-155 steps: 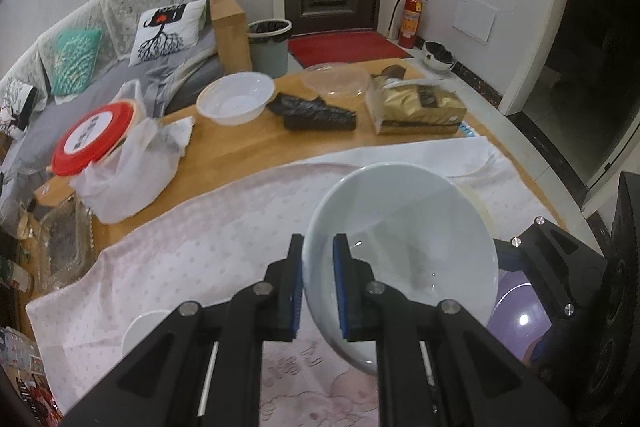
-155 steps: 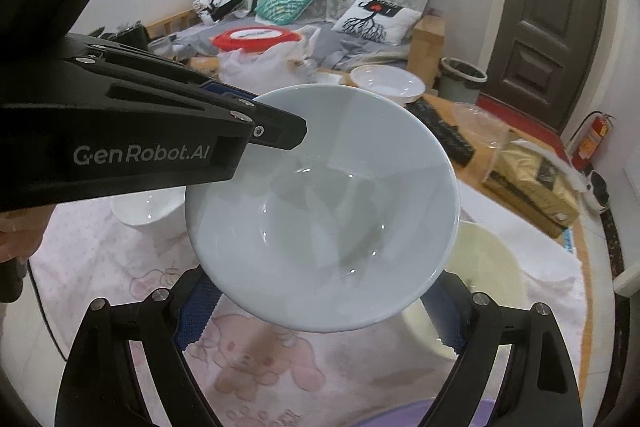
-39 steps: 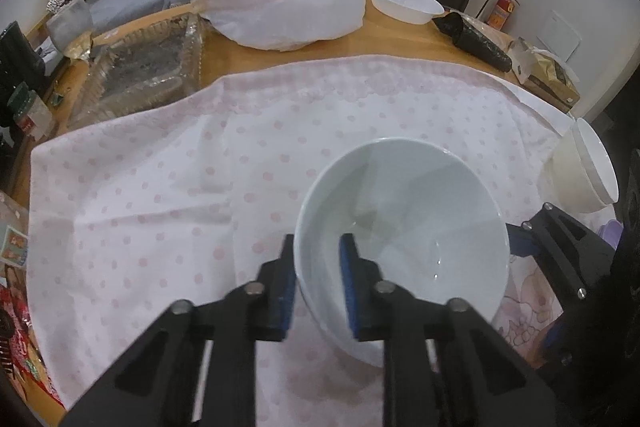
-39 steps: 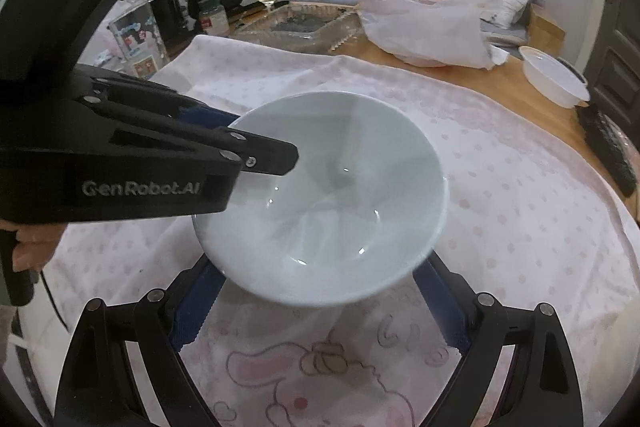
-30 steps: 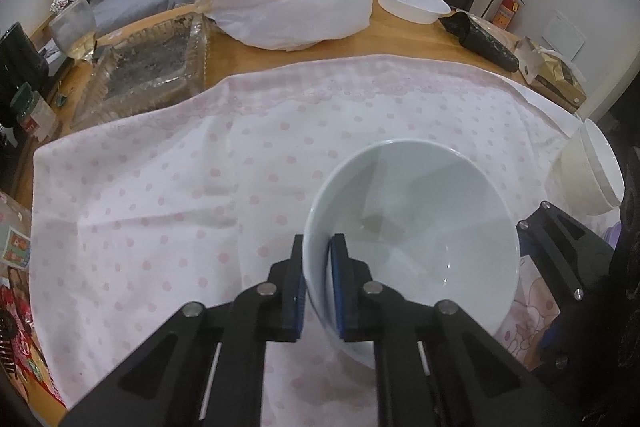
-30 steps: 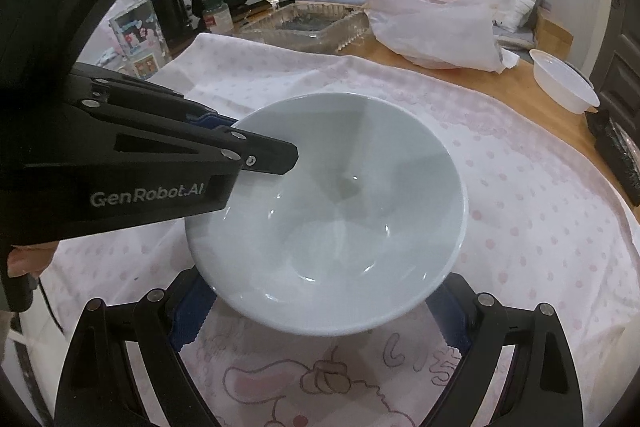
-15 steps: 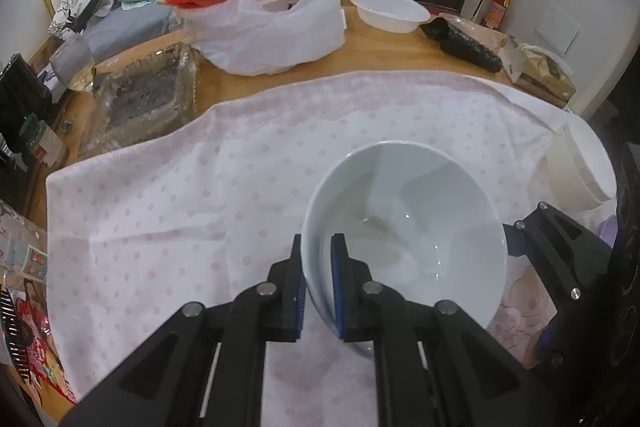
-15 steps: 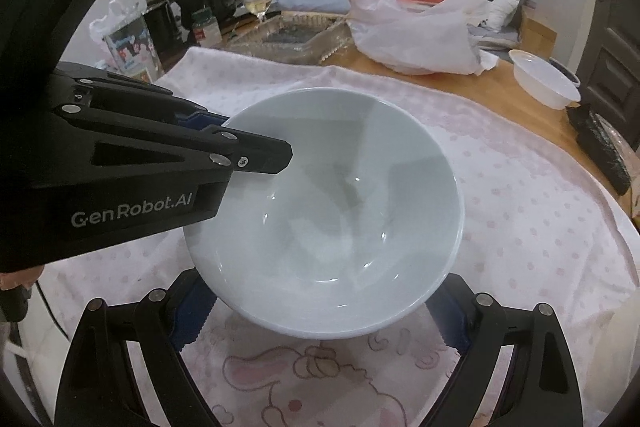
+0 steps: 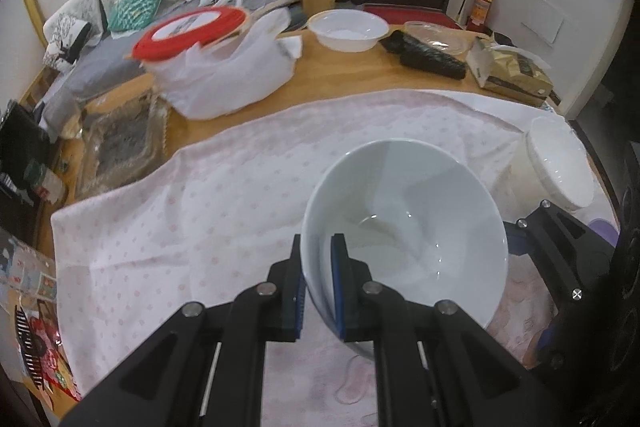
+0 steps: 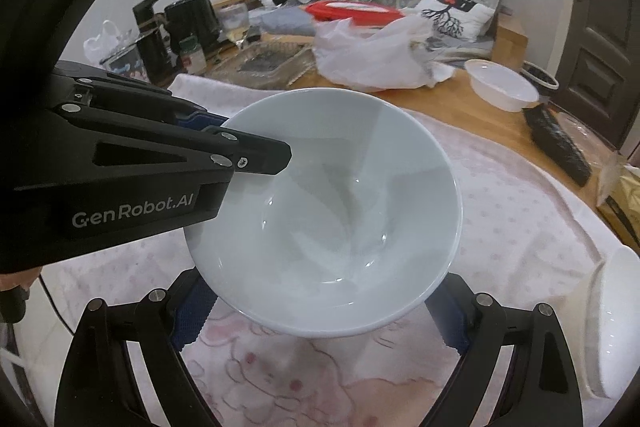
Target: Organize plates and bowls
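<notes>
A white bowl (image 9: 404,227) (image 10: 332,207) is held in the air above the pink dotted cloth (image 9: 224,195). My left gripper (image 9: 318,287) is shut on its near rim, one finger inside and one outside. My right gripper (image 10: 320,311) is wide open, its fingers standing either side of the bowl's underside; whether they touch it I cannot tell. A cream bowl (image 9: 560,163) lies tipped on its side at the right, also in the right wrist view (image 10: 612,323). A purple plate (image 9: 604,227) peeks out behind the right gripper.
On the bare wood behind the cloth: a white plastic bag (image 9: 224,83) with a red lid (image 9: 192,31), a glass tray (image 9: 116,143), a white basin (image 9: 348,29), a black pouch (image 9: 424,55), a brown package (image 9: 516,75). Kettles (image 10: 168,27) stand at left.
The bowl has been lifted and carried along with both grippers. The view has swung up and right: the door and basin come into view, and the cream bowl sits nearer.
</notes>
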A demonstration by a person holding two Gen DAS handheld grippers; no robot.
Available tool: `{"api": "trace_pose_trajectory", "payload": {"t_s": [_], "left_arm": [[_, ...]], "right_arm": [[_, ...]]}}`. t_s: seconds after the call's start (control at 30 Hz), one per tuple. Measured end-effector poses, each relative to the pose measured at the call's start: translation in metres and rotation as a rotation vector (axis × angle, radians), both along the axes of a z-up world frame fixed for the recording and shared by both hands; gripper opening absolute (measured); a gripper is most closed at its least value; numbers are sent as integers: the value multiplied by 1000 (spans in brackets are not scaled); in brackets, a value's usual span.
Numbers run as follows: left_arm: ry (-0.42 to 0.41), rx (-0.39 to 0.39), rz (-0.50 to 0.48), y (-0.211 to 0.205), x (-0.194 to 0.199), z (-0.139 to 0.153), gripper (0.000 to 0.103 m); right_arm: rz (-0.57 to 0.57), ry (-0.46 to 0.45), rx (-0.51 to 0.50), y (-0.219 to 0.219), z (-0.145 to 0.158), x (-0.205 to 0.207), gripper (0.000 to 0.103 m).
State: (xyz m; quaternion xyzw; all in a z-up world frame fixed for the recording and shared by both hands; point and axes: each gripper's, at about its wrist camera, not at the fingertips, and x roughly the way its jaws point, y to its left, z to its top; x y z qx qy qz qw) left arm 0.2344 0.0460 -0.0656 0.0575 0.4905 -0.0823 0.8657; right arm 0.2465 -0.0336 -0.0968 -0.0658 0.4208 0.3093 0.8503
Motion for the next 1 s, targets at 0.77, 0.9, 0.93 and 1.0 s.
{"api": "trace_pose_trajectory", "payload": {"t_s": [0.77,0.9,0.93,1.0], "left_arm": [[-39,10,-100,-122,26,32,9],[-46,5,-124,-143,32,32,9],[-42,2,-129,-149,35,31,9],[-39,-7,-137,-157,37,30,9]], "right_arm": [[-138,-55,-19,-115,24,12,89],[-173,-48,-22,-136,23,16,89],[-177,-44,-13,-141,23,18,89],[-200,-38,-21,-150,22,20,89]]}}
